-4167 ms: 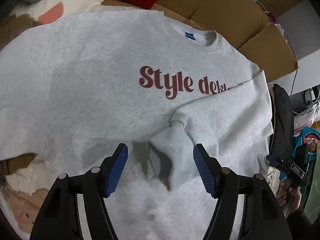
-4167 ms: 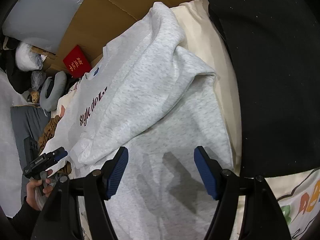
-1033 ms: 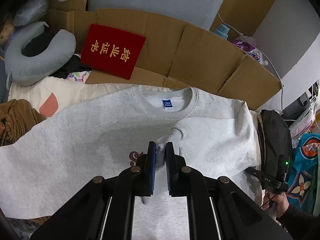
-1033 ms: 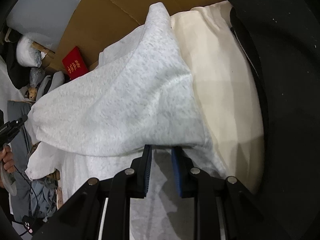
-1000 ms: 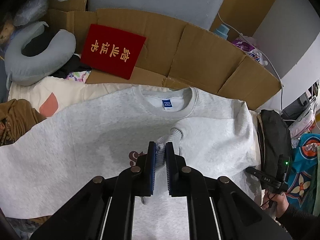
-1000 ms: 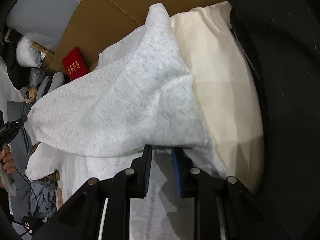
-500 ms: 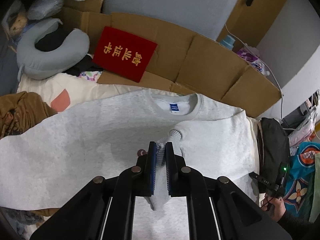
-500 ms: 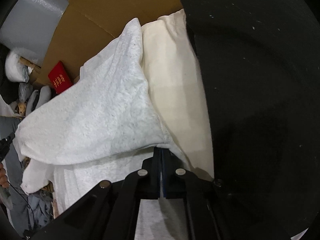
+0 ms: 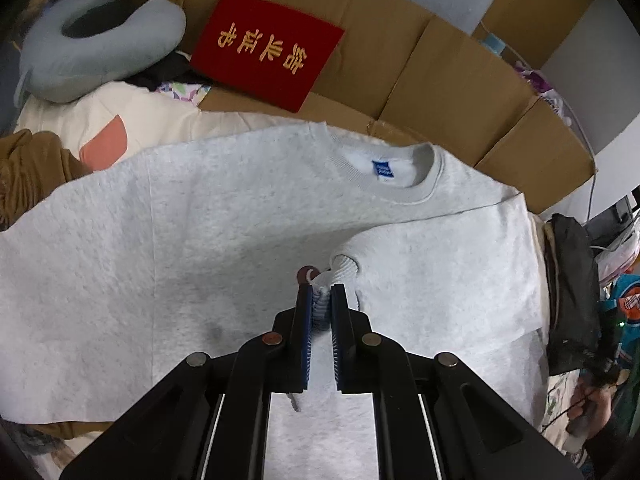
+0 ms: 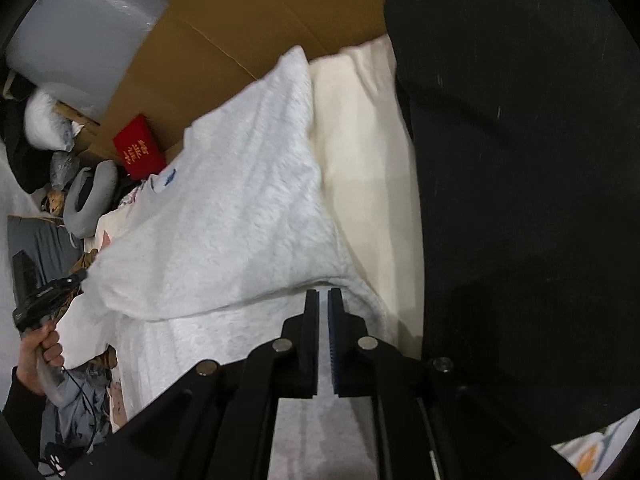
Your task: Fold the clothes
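Observation:
A light grey sweatshirt [image 9: 224, 216] lies spread face up, its collar with a blue label [image 9: 382, 170] at the far side. Its right sleeve is folded across the chest, and my left gripper [image 9: 321, 294] is shut on the ribbed cuff [image 9: 340, 270], held above the body. Only a scrap of the dark red print shows beside the cuff. In the right wrist view the same sweatshirt [image 10: 240, 208] rises in a lifted fold. My right gripper [image 10: 323, 294] is shut on its edge at the right side, next to a cream garment [image 10: 360, 152].
A black garment [image 10: 520, 184] fills the right of the right wrist view and lies at the sweatshirt's right [image 9: 570, 288]. Cardboard sheets [image 9: 440, 80], a red booklet [image 9: 266, 50] and a grey neck pillow [image 9: 96, 46] lie behind. A brown cloth [image 9: 28, 172] sits left. A person's hand [image 10: 38, 346] holds the other gripper.
Both grippers, open 4.2 s ago, have shut: the left on the cuff, the right on the sweatshirt's side edge within the last second. The left has lifted the cuff and drawn back.

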Action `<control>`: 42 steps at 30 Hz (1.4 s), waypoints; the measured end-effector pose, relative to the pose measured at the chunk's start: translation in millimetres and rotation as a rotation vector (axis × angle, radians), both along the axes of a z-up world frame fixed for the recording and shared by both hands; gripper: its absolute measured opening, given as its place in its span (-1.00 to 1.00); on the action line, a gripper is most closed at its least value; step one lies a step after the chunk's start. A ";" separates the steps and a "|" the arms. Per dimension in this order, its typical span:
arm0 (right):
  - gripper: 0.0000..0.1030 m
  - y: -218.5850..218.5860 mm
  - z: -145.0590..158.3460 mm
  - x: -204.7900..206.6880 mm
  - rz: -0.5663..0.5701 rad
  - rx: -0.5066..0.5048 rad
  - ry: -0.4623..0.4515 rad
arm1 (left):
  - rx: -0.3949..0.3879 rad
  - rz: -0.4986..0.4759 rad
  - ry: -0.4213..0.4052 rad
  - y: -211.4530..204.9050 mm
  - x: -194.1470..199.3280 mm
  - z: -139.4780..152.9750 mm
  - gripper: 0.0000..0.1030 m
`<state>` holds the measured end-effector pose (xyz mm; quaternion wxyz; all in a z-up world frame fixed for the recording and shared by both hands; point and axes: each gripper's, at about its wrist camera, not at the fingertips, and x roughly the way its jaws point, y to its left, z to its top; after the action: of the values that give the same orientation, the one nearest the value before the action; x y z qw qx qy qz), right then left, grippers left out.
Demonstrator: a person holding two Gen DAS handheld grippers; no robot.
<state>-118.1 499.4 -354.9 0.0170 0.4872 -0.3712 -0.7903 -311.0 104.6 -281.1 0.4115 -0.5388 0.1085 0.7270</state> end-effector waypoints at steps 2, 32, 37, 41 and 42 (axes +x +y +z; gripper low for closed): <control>-0.47 -0.2 3.5 -6.8 -0.001 0.013 0.002 | -0.006 0.003 -0.005 -0.9 -0.7 -3.4 -0.85; -0.88 -4.1 -14.3 -71.4 0.080 0.197 -0.109 | -0.031 0.007 -0.083 -5.4 -10.1 -34.6 -0.85; -0.88 0.7 -13.1 -68.2 0.060 0.186 -0.119 | -0.075 0.020 -0.095 -10.6 -16.5 -52.5 -0.85; -0.87 2.0 -13.8 -69.5 0.051 0.193 -0.136 | -0.117 0.022 -0.096 -9.7 -17.8 -59.8 -0.74; -0.87 1.9 -12.4 -70.5 0.060 0.203 -0.140 | -0.116 0.028 -0.098 -10.4 -17.7 -57.0 -0.73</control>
<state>-188.5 501.3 -367.3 -0.0348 0.5512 -0.2746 -0.7871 -328.7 94.1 -338.0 0.3742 -0.5981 0.1228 0.6980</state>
